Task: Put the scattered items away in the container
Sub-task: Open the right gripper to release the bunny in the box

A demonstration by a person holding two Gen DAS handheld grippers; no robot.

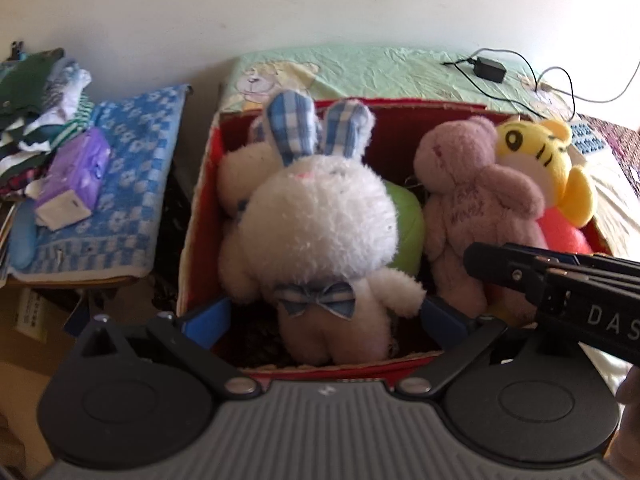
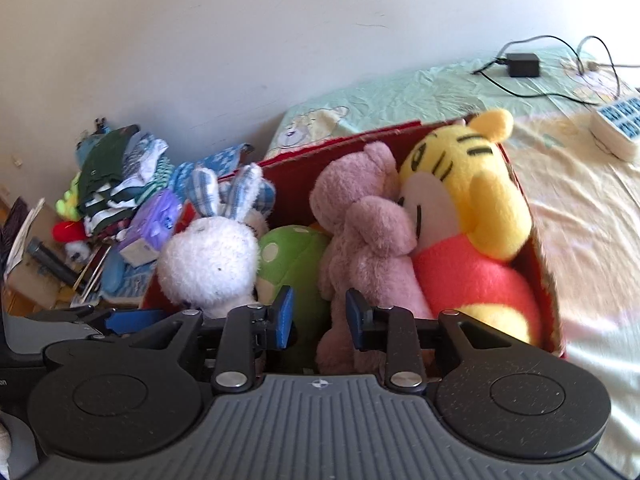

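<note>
Standing upright at the left end of the red cardboard box [image 1: 192, 216], the white plush rabbit [image 1: 320, 216] has its long axis running bottom to top through the middle of the left wrist frame, its blue-checked ears pointing up toward the far wall of the box and its checked bow tie low on its body. The left gripper [image 1: 324, 316] is spread wide, its blue pads on either side of the rabbit's lower body; they look to sit just beside the arms without pressing in. To the rabbit's right a green plush with pale spots [image 2: 296, 264] lies low in the box, then a pink teddy bear [image 2: 360, 232] stands upright, and a yellow striped tiger plush in a red top [image 2: 472, 224] leans against the right wall. In the right wrist view, the right gripper [image 2: 318, 316] is partly open at the lower middle of the frame, its right pad in front of the bear's side and its left pad over the green plush; nothing is clamped between them. The box rests on a bed with a pale green and cream sheet [image 2: 580, 220]. At the upper right lie a black power adapter [image 2: 522, 64] with cables and a white power strip [image 2: 618, 132]. At the left, a blue flowered towel [image 1: 128, 184] carries a purple tissue pack [image 1: 76, 176], with piled clothes [image 1: 36, 100] behind.
</note>
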